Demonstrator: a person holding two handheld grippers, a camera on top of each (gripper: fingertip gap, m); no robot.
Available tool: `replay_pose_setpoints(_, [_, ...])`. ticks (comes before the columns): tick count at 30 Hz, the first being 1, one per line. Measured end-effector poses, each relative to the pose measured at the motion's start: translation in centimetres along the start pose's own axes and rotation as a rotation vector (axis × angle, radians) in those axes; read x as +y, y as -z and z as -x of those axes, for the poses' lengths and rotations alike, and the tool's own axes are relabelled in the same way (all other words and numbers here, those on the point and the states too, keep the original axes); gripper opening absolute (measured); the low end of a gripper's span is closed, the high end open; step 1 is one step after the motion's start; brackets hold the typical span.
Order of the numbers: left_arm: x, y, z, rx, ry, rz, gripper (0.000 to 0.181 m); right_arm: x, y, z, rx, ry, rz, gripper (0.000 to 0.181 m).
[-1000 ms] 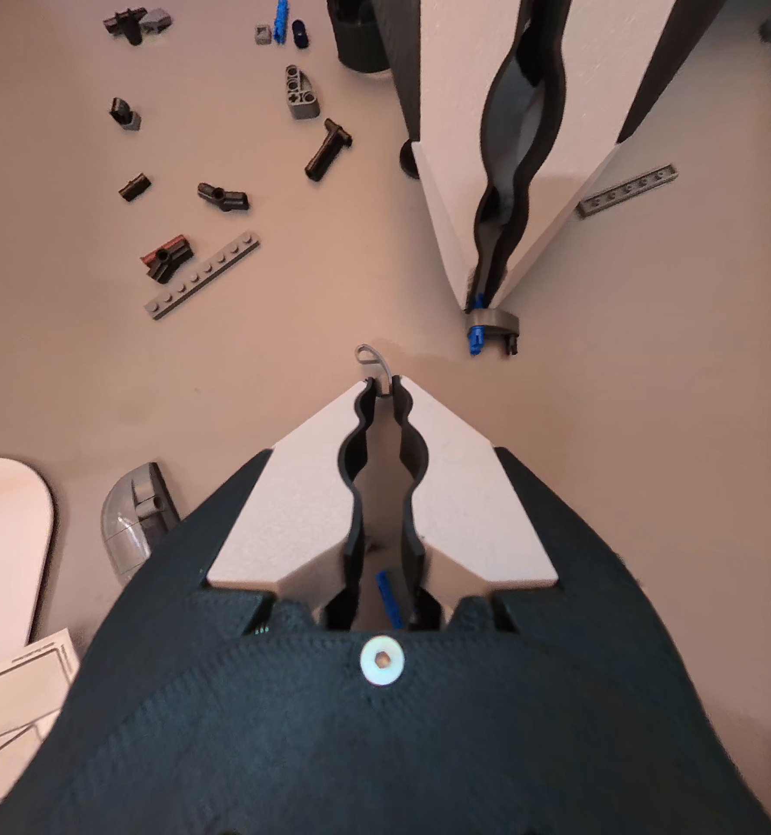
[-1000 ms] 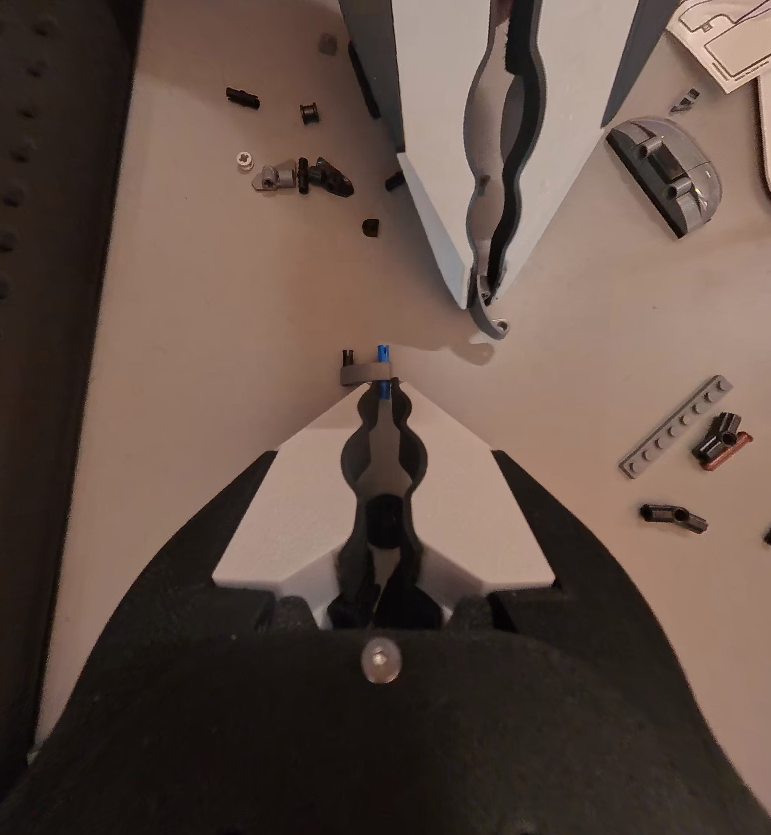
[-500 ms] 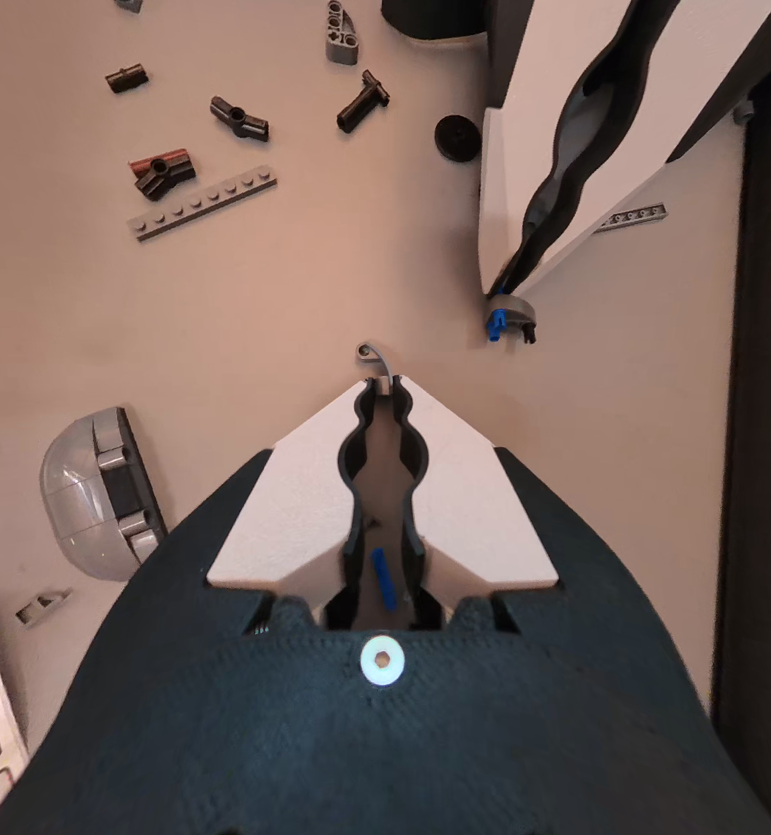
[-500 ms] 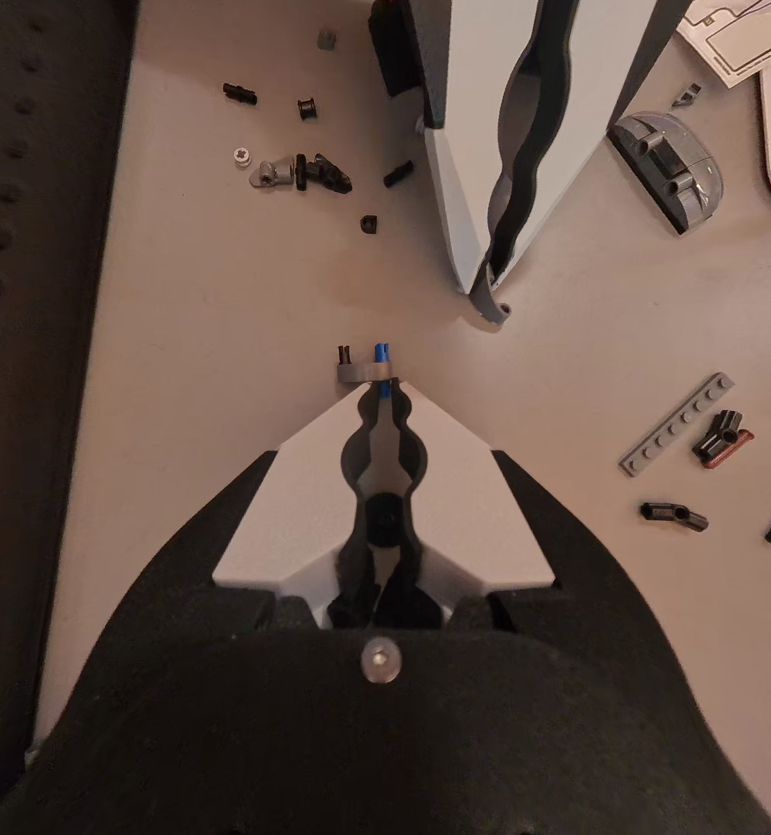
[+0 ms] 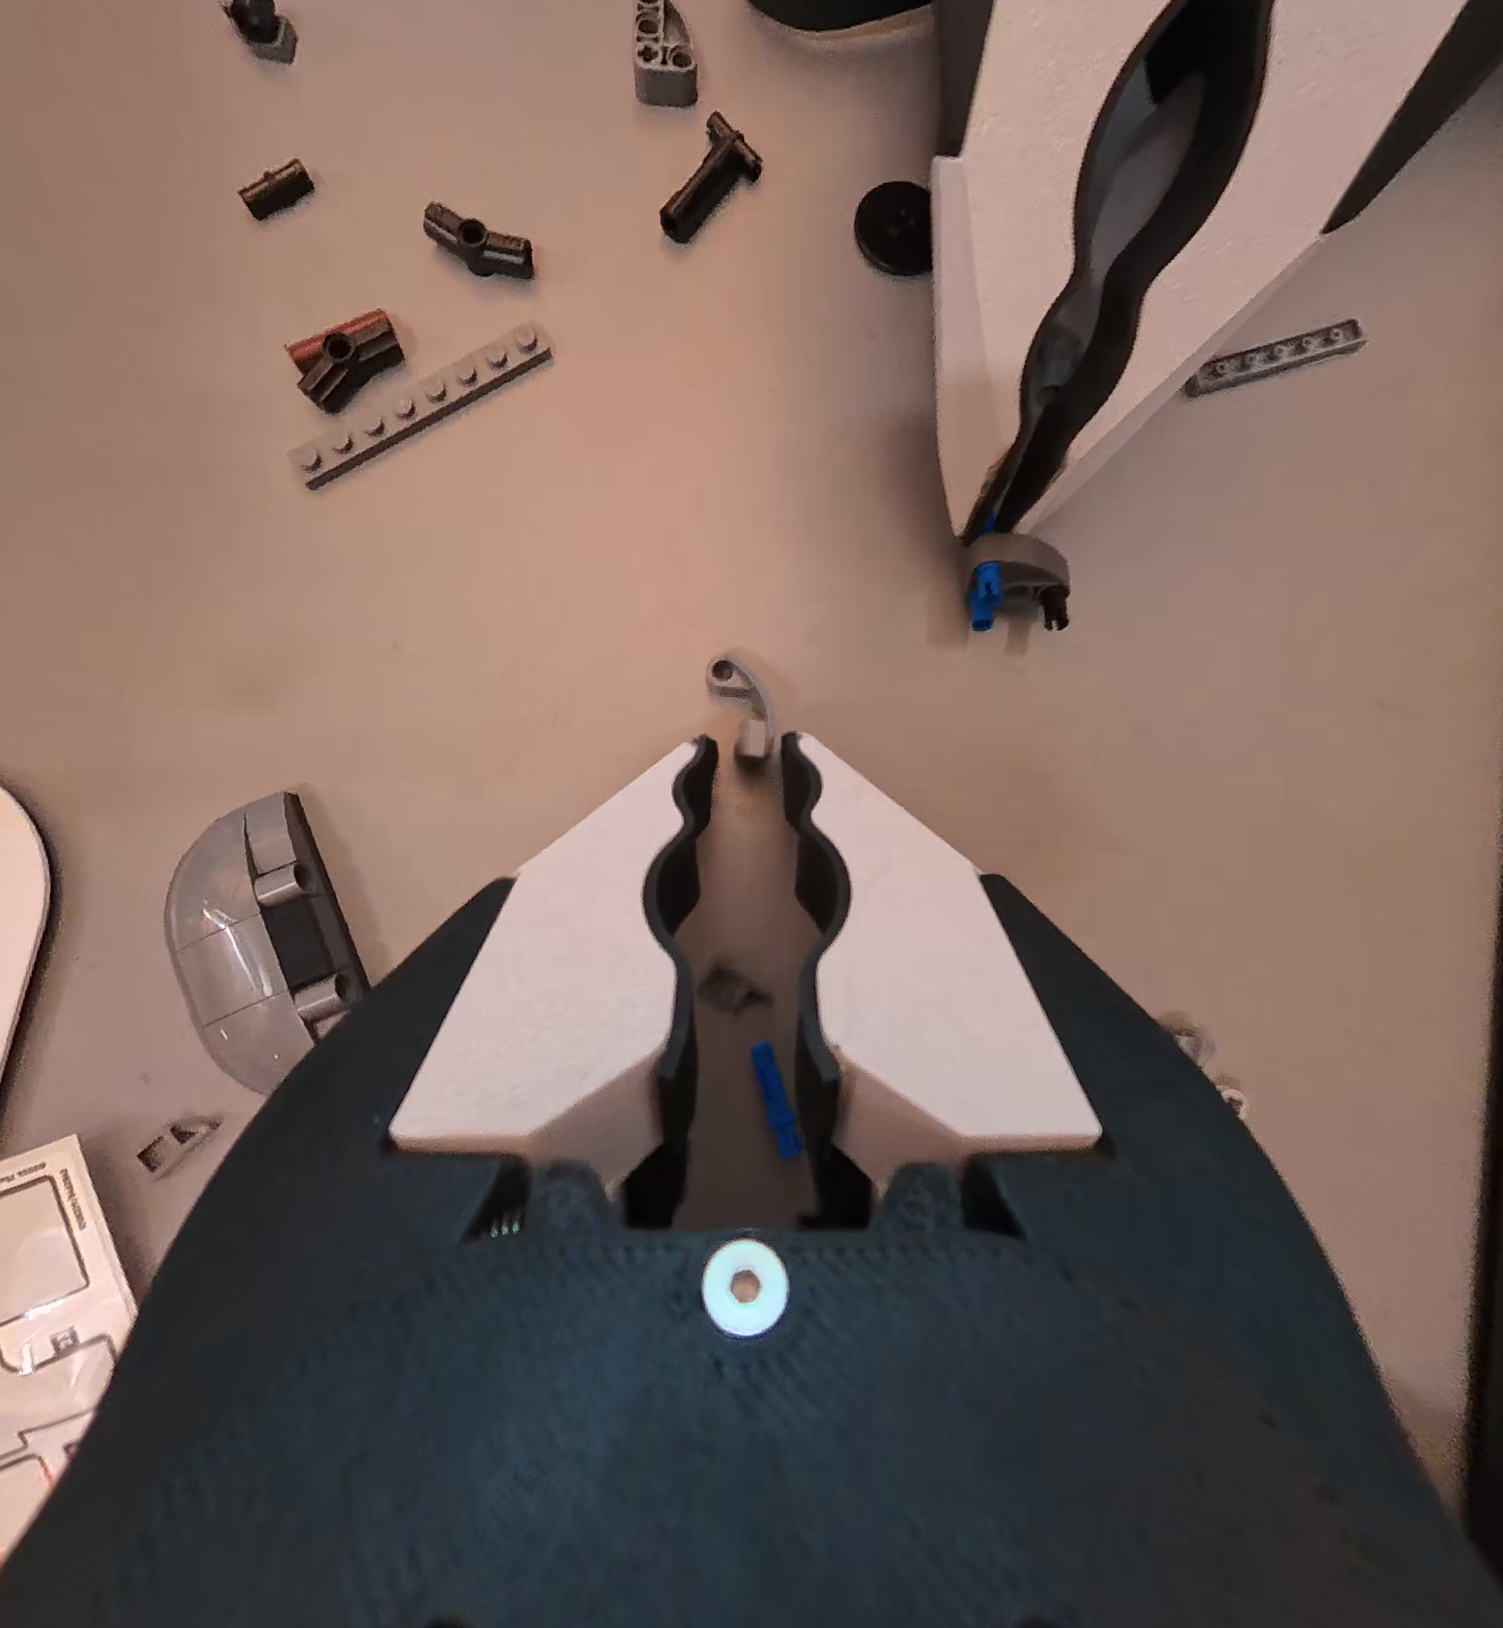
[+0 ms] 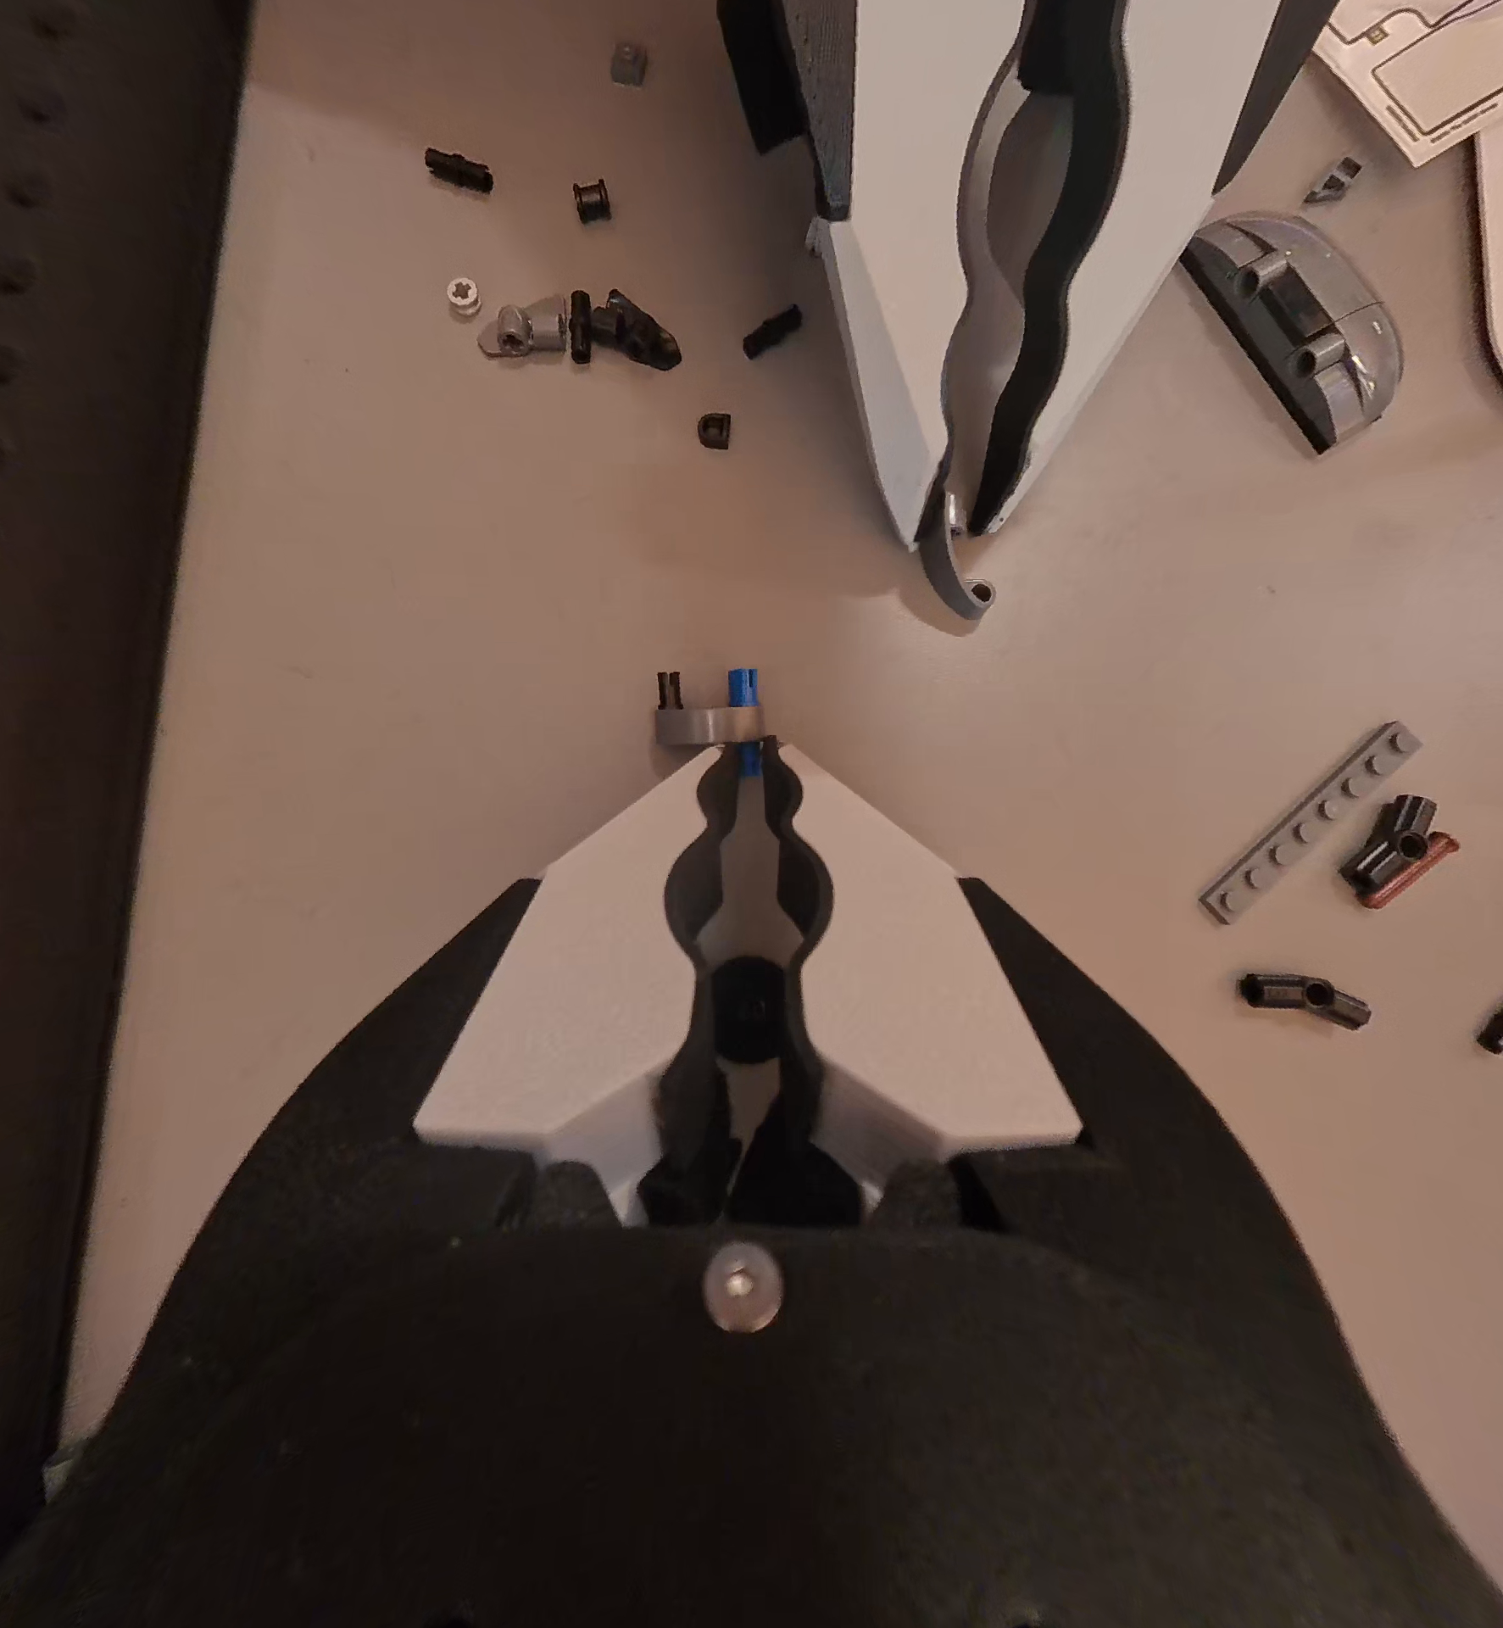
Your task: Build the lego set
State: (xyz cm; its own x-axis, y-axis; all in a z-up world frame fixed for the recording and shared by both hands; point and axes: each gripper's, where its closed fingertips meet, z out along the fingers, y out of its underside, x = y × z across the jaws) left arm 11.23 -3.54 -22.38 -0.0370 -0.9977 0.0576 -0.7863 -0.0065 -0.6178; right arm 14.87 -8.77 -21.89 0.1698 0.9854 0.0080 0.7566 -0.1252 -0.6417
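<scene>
Now both hand-held grippers [image 5: 749,749] [image 6: 746,749] pinch grey pieces [image 5: 743,696] [image 6: 702,724].

At frame centre the left gripper [image 5: 749,749] pinched a small curved grey piece [image 5: 743,705] by one end. At upper right the right gripper [image 5: 990,533] gripped a grey piece with a blue pin [image 5: 1016,573]. A long grey studded plate [image 5: 420,405] lay upper left on the table [image 5: 642,529].

A plain beige tabletop [image 5: 730,546] fills both views under warm, dim light with soft shadows. Along one edge of the tabletop runs a dark strip [image 6: 69,617] with rows of small bumps.
</scene>
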Motion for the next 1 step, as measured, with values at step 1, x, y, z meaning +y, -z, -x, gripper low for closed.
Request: replay_pose_setpoints(1, [-0.17, 0.05, -0.01, -0.005, -0.009, -0.007, 0.013, 0.02, 0.00, -0.01, 0.001, 0.000, 0.001, 0.004])
